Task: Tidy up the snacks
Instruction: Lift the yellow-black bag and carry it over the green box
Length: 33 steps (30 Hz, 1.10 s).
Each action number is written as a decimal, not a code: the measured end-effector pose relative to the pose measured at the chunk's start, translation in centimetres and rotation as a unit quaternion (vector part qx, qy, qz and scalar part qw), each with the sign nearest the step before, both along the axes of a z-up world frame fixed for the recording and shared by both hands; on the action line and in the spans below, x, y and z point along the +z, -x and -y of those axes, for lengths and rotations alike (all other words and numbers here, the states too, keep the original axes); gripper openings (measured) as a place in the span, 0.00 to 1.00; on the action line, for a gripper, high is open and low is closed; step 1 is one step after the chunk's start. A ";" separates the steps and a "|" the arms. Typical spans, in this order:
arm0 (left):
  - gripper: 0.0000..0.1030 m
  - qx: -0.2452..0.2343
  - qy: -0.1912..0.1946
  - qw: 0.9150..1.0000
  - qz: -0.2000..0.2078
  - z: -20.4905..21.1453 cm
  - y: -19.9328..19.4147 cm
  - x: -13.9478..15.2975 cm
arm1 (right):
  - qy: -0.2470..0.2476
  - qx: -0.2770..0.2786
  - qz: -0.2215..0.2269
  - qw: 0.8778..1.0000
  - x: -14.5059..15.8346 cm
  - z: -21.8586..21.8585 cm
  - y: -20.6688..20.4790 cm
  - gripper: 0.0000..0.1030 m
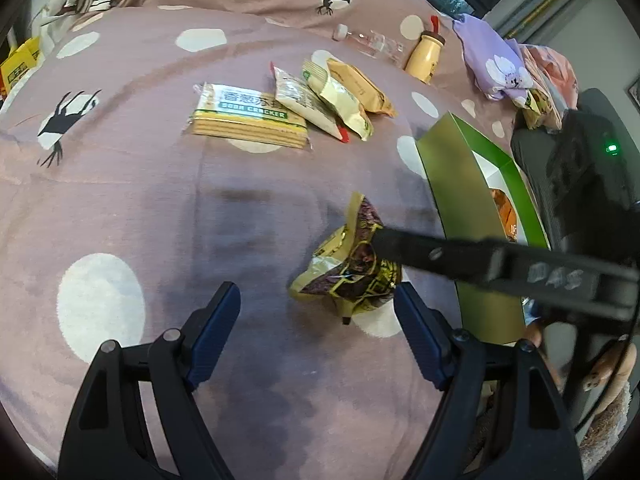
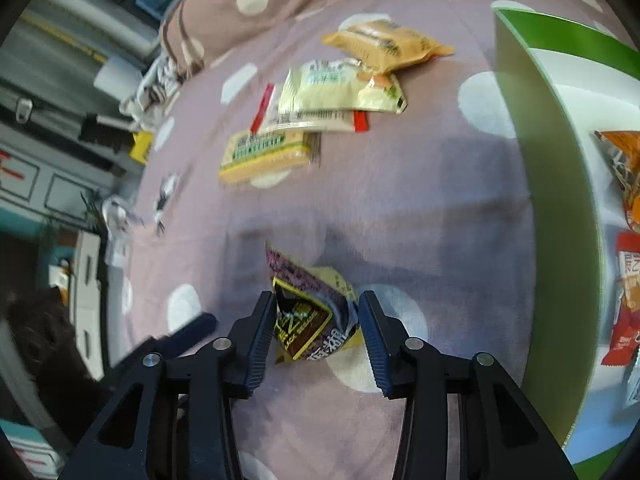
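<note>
My left camera shows things my right one cannot: a cream bottle with a red cap (image 1: 426,54) and a clear plastic bottle (image 1: 370,42) lying at the upper right, beside a lilac flowered cloth (image 1: 494,62). My right camera alone looks into the green cardboard box with a white inside (image 2: 560,184) at the right edge of the frame, where an orange crinkly packet (image 2: 626,172) and a red packet (image 2: 624,300) lie.

My left gripper (image 1: 318,320) has its blue ribbed fingers (image 1: 218,332) spread wide and holds nothing; the crumpled gold-and-purple foil snack packet (image 1: 352,268) sits just above its right finger. My right gripper (image 2: 318,334) has its fingers closed in on either side of that same packet (image 2: 304,320), and its pads meet the packet's creased sides. In the left view one of its black fingers crosses the packet from the right.

Everything lies on a soft mauve quilt with white dots (image 1: 140,200). At the upper middle a flat, rectangular yellow cracker pack (image 1: 248,118) lies beside three overlapping glossy pouches (image 1: 332,96), pale cream and mustard, one with red ends.
</note>
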<state>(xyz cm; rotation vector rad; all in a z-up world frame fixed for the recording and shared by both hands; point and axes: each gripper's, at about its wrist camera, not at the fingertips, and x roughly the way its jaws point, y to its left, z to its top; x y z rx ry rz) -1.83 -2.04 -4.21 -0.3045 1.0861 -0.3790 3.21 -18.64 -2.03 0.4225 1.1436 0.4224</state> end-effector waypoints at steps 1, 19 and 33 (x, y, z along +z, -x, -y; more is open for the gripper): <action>0.76 -0.002 0.003 1.000 -0.001 0.1 -0.1 0.0 | -0.003 -0.005 0.007 1.000 0.3 0.2 0.2 0.52; 0.60 -0.007 0.020 0.999 -0.027 2.4 -1.3 -2.1 | 0.006 0.029 0.017 0.999 -1.5 -1.3 -0.4 0.52; 0.58 -0.013 -0.007 0.999 0.031 3.5 -0.6 1.5 | -0.021 0.014 0.063 0.998 0.8 0.0 1.2 0.49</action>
